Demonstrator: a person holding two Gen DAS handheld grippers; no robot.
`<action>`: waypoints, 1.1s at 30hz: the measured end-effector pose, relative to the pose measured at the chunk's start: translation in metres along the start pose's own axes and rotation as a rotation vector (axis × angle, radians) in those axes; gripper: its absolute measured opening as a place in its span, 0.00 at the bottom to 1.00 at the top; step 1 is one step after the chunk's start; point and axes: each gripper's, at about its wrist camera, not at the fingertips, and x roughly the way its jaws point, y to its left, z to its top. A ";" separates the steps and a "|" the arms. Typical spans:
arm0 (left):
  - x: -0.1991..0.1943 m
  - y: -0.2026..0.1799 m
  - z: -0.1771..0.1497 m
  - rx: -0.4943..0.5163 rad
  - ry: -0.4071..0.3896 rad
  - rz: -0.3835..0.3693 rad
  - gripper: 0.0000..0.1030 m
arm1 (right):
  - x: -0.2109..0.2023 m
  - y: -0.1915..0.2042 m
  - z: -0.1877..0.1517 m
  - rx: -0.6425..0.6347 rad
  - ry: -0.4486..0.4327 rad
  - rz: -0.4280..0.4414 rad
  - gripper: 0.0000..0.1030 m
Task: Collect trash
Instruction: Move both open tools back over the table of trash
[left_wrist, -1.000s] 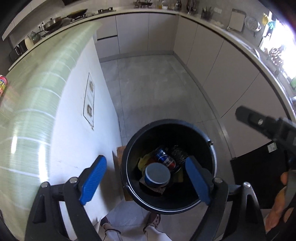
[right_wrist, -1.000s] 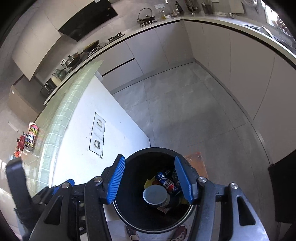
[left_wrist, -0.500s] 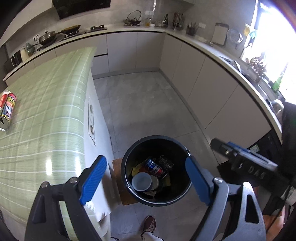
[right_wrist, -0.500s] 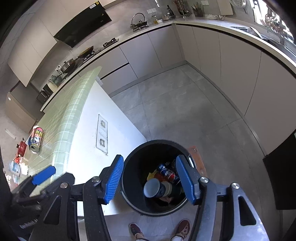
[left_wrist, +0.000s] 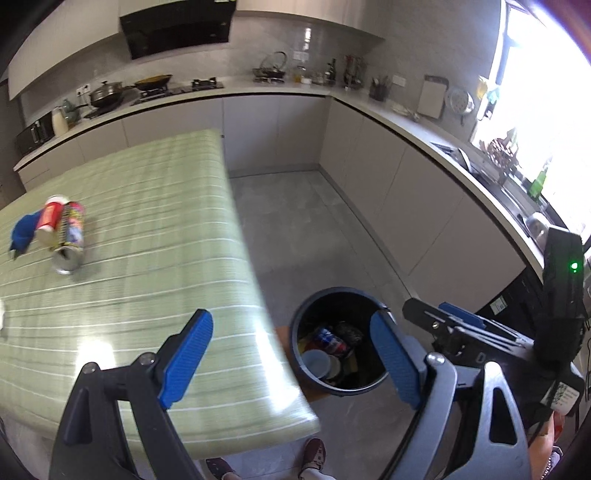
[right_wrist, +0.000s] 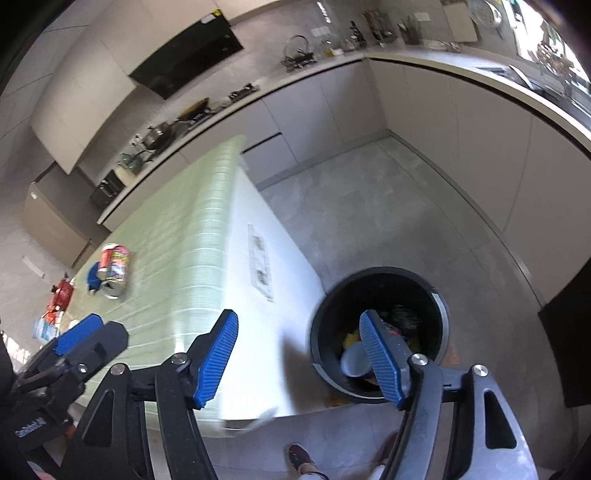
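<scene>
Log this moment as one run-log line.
left gripper: open, empty | right gripper: open, empty | trash bin: on floor, holds trash | cans: lying on green table, uncollected

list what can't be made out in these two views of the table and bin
- Can labels: the printed can and red cup on the green table are motion-blurred in the left wrist view and small in the right.
- Bin contents: in the right wrist view the right claw finger covers part of the black bin.
- Items at the table's far end: small, blurred, partly behind the left claw.
</scene>
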 end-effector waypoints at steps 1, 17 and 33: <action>-0.004 0.009 -0.001 -0.007 -0.005 0.006 0.86 | 0.000 0.010 -0.001 -0.010 -0.004 0.008 0.69; -0.040 0.190 -0.033 -0.165 -0.029 0.140 0.86 | 0.059 0.202 -0.037 -0.142 -0.008 0.144 0.70; -0.048 0.327 -0.045 -0.361 -0.022 0.355 0.86 | 0.130 0.332 -0.051 -0.359 0.081 0.276 0.70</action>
